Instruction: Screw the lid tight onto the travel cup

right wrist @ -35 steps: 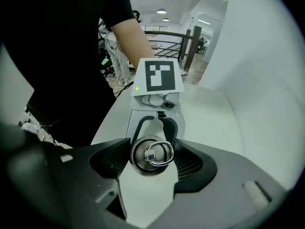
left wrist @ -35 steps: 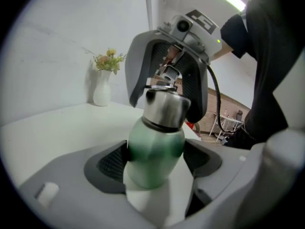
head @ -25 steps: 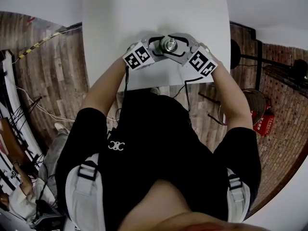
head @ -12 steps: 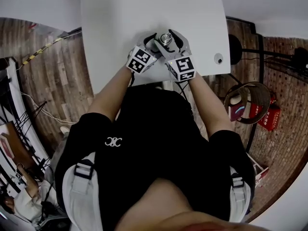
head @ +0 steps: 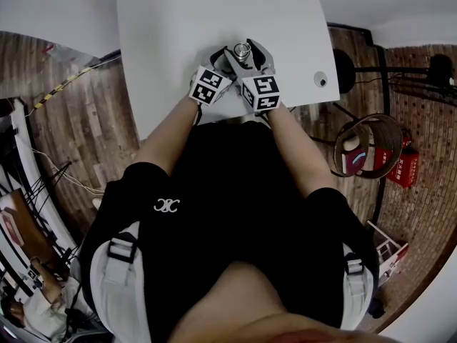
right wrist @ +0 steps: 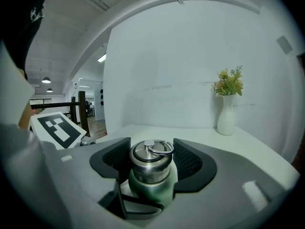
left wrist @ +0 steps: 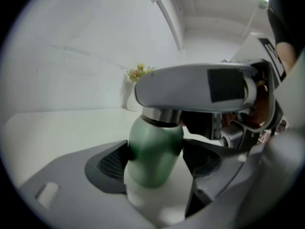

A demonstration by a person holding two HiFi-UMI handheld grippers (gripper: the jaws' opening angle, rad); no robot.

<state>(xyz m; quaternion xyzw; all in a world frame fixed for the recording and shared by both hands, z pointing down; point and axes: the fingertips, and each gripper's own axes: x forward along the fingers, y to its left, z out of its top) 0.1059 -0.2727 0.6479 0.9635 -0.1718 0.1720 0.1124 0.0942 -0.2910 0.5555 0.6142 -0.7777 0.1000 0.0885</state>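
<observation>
A green travel cup (left wrist: 155,151) stands on the white table (head: 178,20). In the left gripper view my left gripper (left wrist: 155,160) is shut on the cup's green body, with both dark pads against its sides. The steel lid (right wrist: 148,165) with its ring (right wrist: 161,147) sits on the cup's top. In the right gripper view my right gripper (right wrist: 151,160) is shut on that lid, a pad on each side. One grey right finger (left wrist: 195,87) crosses above the cup in the left gripper view. From the head view the lid (head: 243,50) shows between the two marker cubes.
A white vase with flowers (right wrist: 227,113) stands at the table's far side. A small round thing (head: 321,81) lies near the table's right edge. On the brick-patterned floor to the right are a round basket (head: 364,145) and a red object (head: 400,166).
The right gripper has rolled round the lid: its marker cube swung from the cup's right side to the near side, close to the left cube. The left gripper turned a little.
</observation>
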